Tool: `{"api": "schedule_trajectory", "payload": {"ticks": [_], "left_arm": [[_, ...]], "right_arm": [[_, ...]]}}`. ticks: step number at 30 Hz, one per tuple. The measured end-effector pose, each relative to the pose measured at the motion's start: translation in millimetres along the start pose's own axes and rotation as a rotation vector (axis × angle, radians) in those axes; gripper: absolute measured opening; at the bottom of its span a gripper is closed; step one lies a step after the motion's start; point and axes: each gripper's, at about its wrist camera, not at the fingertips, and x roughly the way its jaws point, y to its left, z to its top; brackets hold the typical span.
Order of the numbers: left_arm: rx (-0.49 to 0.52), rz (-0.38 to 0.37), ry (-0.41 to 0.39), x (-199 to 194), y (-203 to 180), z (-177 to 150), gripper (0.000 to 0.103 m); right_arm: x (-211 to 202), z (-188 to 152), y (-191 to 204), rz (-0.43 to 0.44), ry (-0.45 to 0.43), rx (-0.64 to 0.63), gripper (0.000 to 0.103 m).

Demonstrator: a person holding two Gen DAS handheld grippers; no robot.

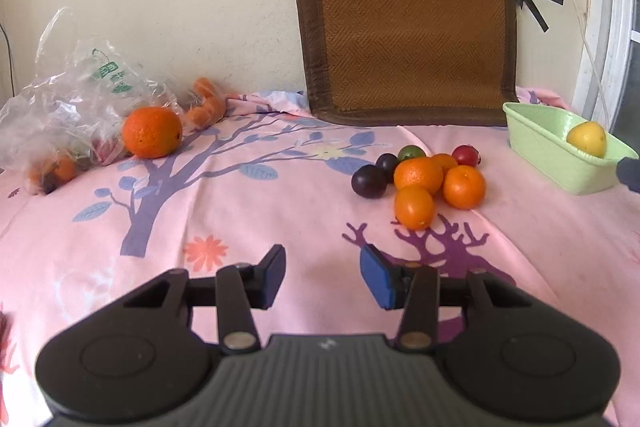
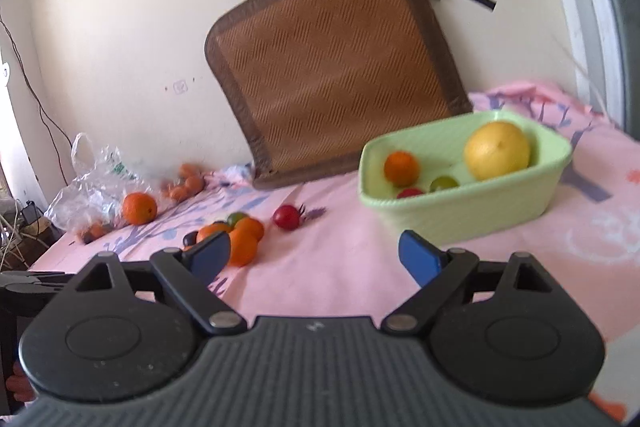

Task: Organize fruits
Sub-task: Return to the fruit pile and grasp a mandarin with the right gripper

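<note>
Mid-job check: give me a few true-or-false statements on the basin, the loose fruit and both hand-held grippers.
1. The green basin holds a large yellow fruit. True.
2. The basin holds nothing else. False: a small orange, a red fruit and a green one lie in it too.
3. The right hand-held gripper is open and empty. True.
4. The left hand-held gripper grips an orange. False: nothing sits between its jaws.
5. The big orange lies beside the plastic bag. True.
</note>
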Motion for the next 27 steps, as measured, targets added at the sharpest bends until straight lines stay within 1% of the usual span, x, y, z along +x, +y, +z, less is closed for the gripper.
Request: {"api": "schedule_trajectory", "payload": {"ticks": [3,6,7,9,14,22,23,24,25,27], "left_arm": [[-0.010,-0.004,-0.012,0.9,-3.1,-1.3,0.042],[-0.032,-0.011,0.013,8.3,-7.0,-6.6,0.042],[-0.040,-0.010,0.022,10.9,-7.6,-9.5,0.042],[-0.025,0.002,0.006,11.2,-10.2,-12.3,0.043],[-0.049,-0.009,0.002,11.3,-6.2,-11.7,0.043],[-0.072,-0.030,-0.005,11.6,-2.3,-12.2,0.045],[-0.074,-0.032,-0.006,11.4,-2.1,-12.4,0.045],[-0.077,-0.033,-0.007,10.8,-2.2,-12.8,0.045],[-0.081,-0.034,-0.008,10.5,-1.7,-12.9,0.045],[-0.097,-0.044,-0.010,9.9,0.9,-13.1,0.045]], "right_arm": [[12.1,-12.9,18.0,-0.015,0.063,-0.015,0.093],[17.7,-20.3,31.3,-0.046,0.109,-0.071,0.093],[17.3,-20.6,32.5,-0.049,0.107,-0.081,0.093],[19.6,-21.0,29.4,-0.059,0.124,-0.068,0.093],[23.5,-19.3,19.5,-0.058,0.142,-0.021,0.093],[25.4,-19.3,24.8,-0.076,0.153,-0.051,0.092],[26.9,-18.5,26.3,-0.078,0.158,-0.062,0.091],[29.9,-16.9,28.7,-0.072,0.165,-0.082,0.085],[33.4,-15.2,31.5,-0.064,0.172,-0.103,0.081],[42.8,-10.4,39.1,-0.046,0.190,-0.153,0.068]]}}
